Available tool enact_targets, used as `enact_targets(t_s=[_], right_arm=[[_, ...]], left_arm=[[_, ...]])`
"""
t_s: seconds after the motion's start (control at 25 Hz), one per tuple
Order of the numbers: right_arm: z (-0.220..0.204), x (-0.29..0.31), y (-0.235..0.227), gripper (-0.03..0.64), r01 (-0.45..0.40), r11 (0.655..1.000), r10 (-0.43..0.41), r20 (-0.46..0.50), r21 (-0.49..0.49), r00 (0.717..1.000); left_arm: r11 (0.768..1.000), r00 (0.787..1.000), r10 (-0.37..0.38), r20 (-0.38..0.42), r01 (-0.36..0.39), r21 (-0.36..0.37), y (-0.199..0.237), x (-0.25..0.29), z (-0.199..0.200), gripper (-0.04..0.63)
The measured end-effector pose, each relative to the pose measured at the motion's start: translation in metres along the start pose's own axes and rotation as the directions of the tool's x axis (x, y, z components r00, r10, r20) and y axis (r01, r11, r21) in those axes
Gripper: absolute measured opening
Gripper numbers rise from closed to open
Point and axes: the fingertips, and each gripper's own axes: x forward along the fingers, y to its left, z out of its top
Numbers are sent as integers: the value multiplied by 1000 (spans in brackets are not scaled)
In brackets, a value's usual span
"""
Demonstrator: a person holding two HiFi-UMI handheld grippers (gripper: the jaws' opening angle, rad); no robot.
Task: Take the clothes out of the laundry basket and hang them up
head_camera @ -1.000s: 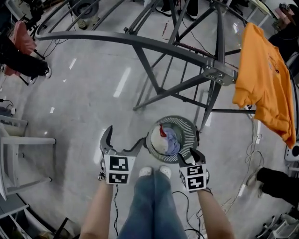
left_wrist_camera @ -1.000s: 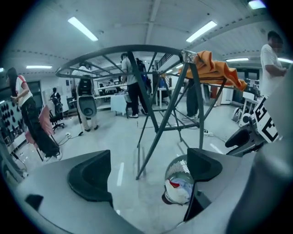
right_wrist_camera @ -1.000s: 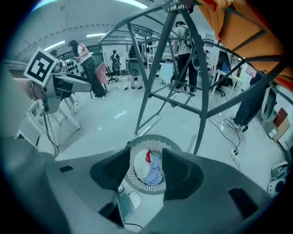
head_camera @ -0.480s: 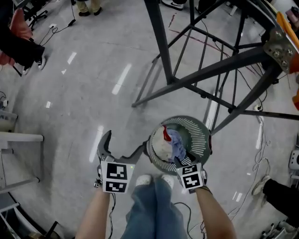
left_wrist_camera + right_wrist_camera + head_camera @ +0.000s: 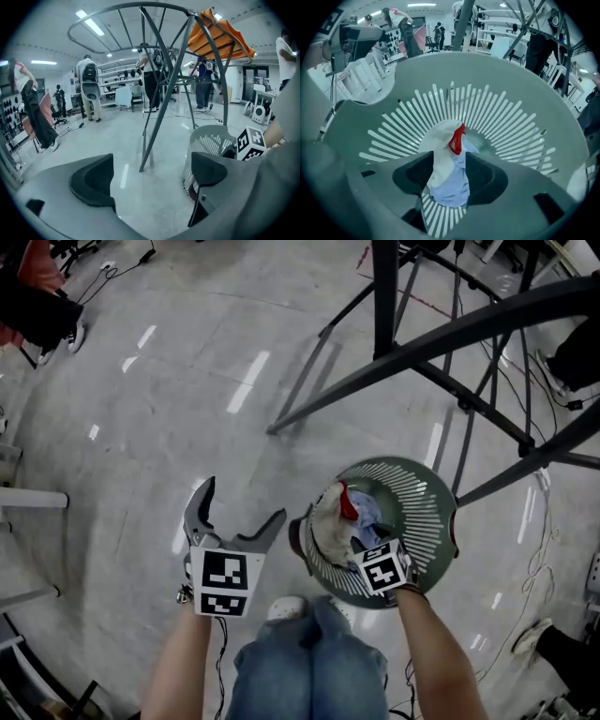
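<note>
Floor (image 5: 141, 418) spreads open left of the laundry basket (image 5: 439, 521); left gripper (image 5: 242, 502) gapes empty there. Right gripper (image 5: 451, 174), part-open, straddles clothes (image 5: 443, 140) inside it

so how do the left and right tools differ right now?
The left tool has its jaws wide apart with nothing between them; the right tool has narrower jaws, flanking the clothes. The left tool is over bare floor beside the laundry basket; the right tool reaches into the basket. Shared: each carries a marker cube and points downward.
</note>
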Motion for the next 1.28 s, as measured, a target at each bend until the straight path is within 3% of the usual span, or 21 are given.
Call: enact_targets(t_s=[0.28, 0.48, 0.52, 0.56, 0.72, 0.92, 1.28], right_arm=[[-17, 80, -11, 178, -24, 1000, 24, -81, -5, 996], [-40, 123, -7, 170, -89, 993, 100, -149, 82, 984], [-45, 126, -10, 141, -73, 994, 86, -172, 82, 981], [-46, 124, -14, 12, -49, 996, 61, -183, 69, 981], [-15, 92, -19, 11, -19, 999, 17, -78, -26, 997], [5, 11, -12, 11, -34, 999, 33, -53, -32, 998], [34, -122, 3, 11, -35, 994, 30, -48, -99, 998]], left_arm=[[998, 998, 38, 50, -41, 49, 25, 32, -15, 522], [994, 997, 62, 51, -66, 82, 33, 47, -28, 522], [994, 997, 65, 44, -68, 83, 34, 49, -31, 520], [994, 997, 66, 36, -68, 82, 33, 50, -32, 520], [996, 998, 63, -3, -63, 57, 30, 38, -33, 515], [999, 998, 46, -39, -46, 9, 14, -5, -5, 508], [1000, 998, 6, -65, -6, -8, -2, -84, 67, 503]])
